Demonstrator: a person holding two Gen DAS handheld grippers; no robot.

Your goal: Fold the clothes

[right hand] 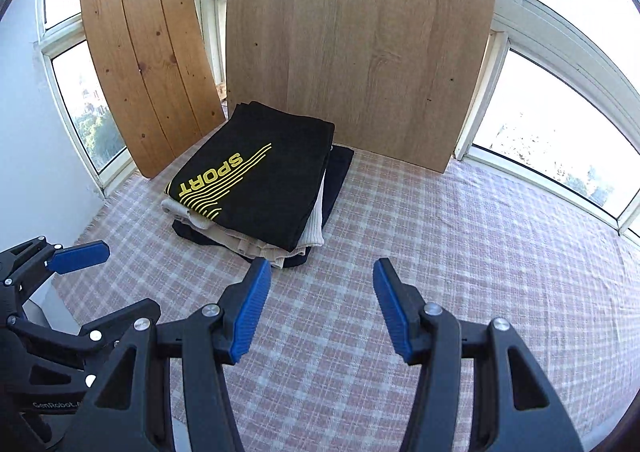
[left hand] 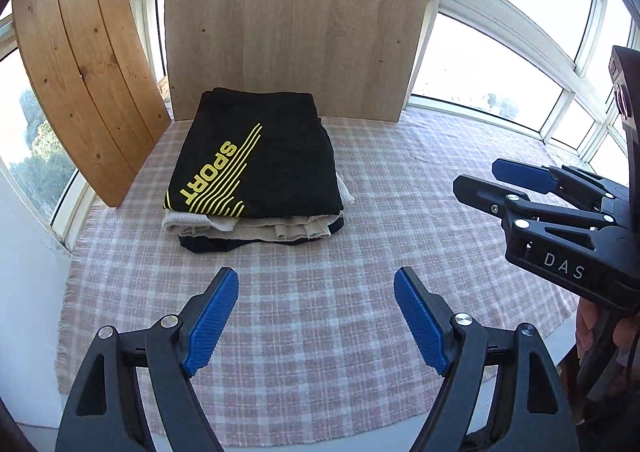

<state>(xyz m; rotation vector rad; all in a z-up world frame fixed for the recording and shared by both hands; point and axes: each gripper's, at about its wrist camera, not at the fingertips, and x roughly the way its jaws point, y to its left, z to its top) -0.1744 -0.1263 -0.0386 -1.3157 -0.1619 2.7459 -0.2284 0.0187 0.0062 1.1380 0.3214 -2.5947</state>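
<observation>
The stack of folded clothes point(left hand: 256, 179) lies at the far left of the checked tablecloth point(left hand: 360, 252), just in front of a pale wooden board point(left hand: 296, 23) propped against the window. A second, darker plank board point(left hand: 80, 91) leans to the left of the stack.

Top layer: a black garment point(right hand: 260, 187) printed with the word "SPORT" in yellow capitals, beside a set of thin yellow stripes. Beneath it: beige knitted items point(left hand: 248, 230), then a dark item at the bottom.

Left gripper point(left hand: 316, 316): jaws wide apart, nothing between the blue ribbed pads, held over bare cloth short of the stack.

Right gripper point(right hand: 322, 308): jaws partly apart, nothing between them, also short of the stack. In the left wrist view its body carries the white letters "DAS".

In the right wrist view, the left gripper's body shows white lettering that reads "GenRobot", cut off at its end.
</observation>
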